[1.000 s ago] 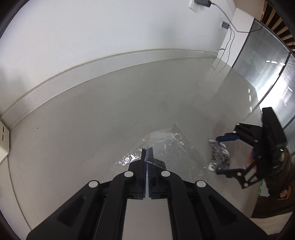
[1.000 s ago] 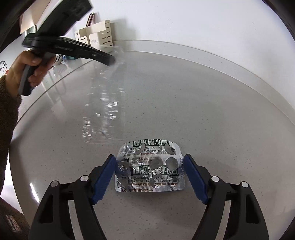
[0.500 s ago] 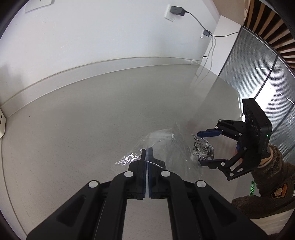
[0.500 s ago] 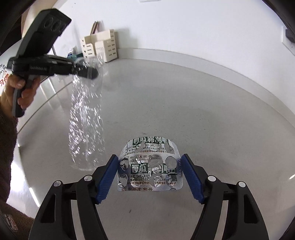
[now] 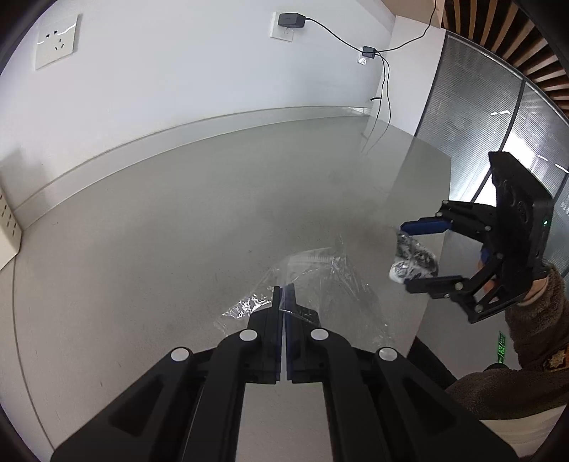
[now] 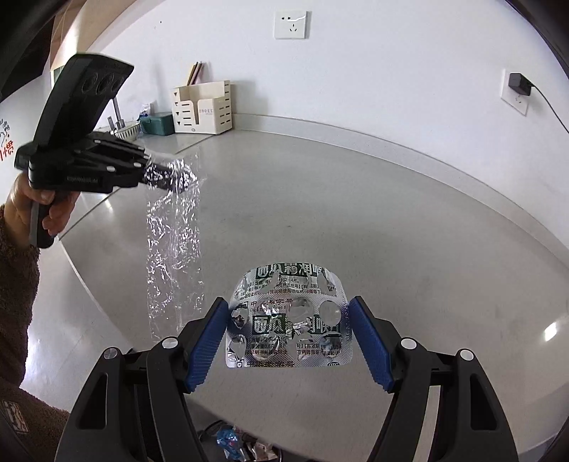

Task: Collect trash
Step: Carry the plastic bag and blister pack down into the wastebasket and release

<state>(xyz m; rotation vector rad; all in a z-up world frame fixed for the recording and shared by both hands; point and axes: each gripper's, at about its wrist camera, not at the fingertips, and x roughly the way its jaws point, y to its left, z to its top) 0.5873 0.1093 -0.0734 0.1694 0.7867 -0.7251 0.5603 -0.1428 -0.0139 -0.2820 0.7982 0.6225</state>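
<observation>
My left gripper [image 5: 284, 295] is shut on a clear plastic bag [image 5: 320, 280] that hangs down from its tips; the bag [image 6: 176, 245] and that gripper [image 6: 156, 177] also show at the left of the right wrist view. My right gripper [image 6: 288, 323] is shut on an empty silver pill blister pack [image 6: 290, 316], held flat between the blue pads [image 6: 208, 341] by its side edges, above the grey counter [image 6: 355, 199]. The same gripper [image 5: 416, 256] with the pack [image 5: 412, 257] shows at the right of the left wrist view, beyond the counter's edge.
A cream desk organiser [image 6: 202, 108], a green box [image 6: 158, 122] and a small basket [image 6: 126, 129] stand at the far wall. Wall sockets with a plugged charger [image 5: 290, 19] and cables [image 5: 382, 89] hang over the counter's back. Some wrappers [image 6: 231, 439] lie below the counter's edge.
Both grippers have risen off the counter. My right gripper lifted the blister pack and carried it toward the counter's edge. The bag now hangs free in the air.
</observation>
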